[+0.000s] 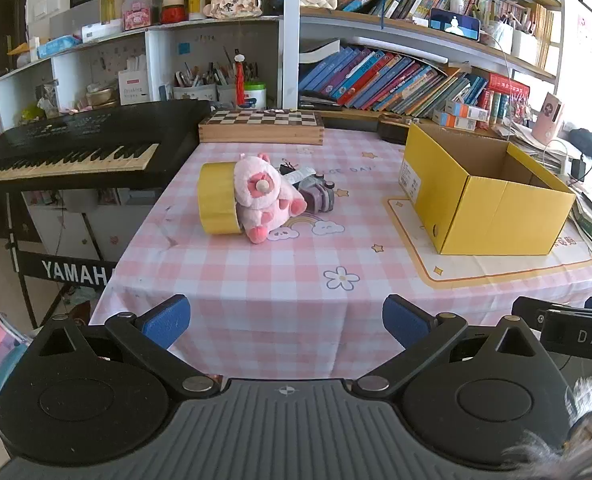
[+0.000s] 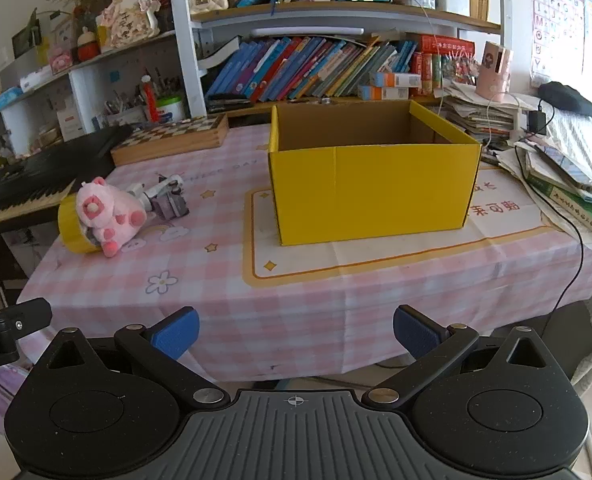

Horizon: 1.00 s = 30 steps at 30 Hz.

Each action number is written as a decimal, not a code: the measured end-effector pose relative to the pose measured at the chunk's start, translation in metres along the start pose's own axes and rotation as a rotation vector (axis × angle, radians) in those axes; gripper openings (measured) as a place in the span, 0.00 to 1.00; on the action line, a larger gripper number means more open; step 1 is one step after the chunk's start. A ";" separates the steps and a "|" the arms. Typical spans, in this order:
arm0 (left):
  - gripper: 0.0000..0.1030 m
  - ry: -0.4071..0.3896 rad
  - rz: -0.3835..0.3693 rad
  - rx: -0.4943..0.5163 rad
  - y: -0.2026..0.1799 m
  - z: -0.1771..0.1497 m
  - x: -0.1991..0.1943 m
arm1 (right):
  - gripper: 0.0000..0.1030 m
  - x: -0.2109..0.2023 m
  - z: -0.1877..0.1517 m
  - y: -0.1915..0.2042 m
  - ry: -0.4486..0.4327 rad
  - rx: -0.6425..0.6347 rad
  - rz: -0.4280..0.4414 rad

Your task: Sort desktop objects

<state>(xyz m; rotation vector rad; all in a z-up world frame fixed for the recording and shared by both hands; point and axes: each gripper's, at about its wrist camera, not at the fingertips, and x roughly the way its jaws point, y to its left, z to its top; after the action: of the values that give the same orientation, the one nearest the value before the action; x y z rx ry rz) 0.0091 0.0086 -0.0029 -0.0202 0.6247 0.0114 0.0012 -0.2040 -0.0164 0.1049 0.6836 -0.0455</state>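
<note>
Left wrist view: the left gripper [image 1: 286, 322] is held with jaws wide apart and nothing between them, short of the table's near edge. A pink plush toy [image 1: 262, 196] is seen leaning on a yellow tape roll [image 1: 217, 200], with a small grey gadget [image 1: 316, 194] touching it behind. In the right wrist view the right gripper [image 2: 296, 332] is likewise spread and empty, faced toward the open yellow box [image 2: 370, 196]. Because the three items are bunched together, a neighbour could be dragged or the roll set rolling when one is picked; the soft plush may also be pinched poorly and dropped before the box is reached
</note>
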 end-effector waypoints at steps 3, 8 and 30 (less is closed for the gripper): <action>1.00 0.000 -0.001 -0.001 0.000 0.000 0.000 | 1.00 0.000 0.001 0.001 -0.001 -0.004 0.003; 1.00 0.000 0.000 0.000 -0.001 -0.001 0.001 | 1.00 0.000 0.001 0.002 0.000 -0.006 0.006; 1.00 0.031 0.004 0.005 0.001 -0.002 0.007 | 1.00 0.003 0.002 0.006 0.013 -0.018 0.011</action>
<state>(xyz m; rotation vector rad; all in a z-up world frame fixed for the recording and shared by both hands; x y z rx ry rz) 0.0136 0.0099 -0.0082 -0.0142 0.6554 0.0139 0.0053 -0.1980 -0.0163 0.0922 0.6958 -0.0282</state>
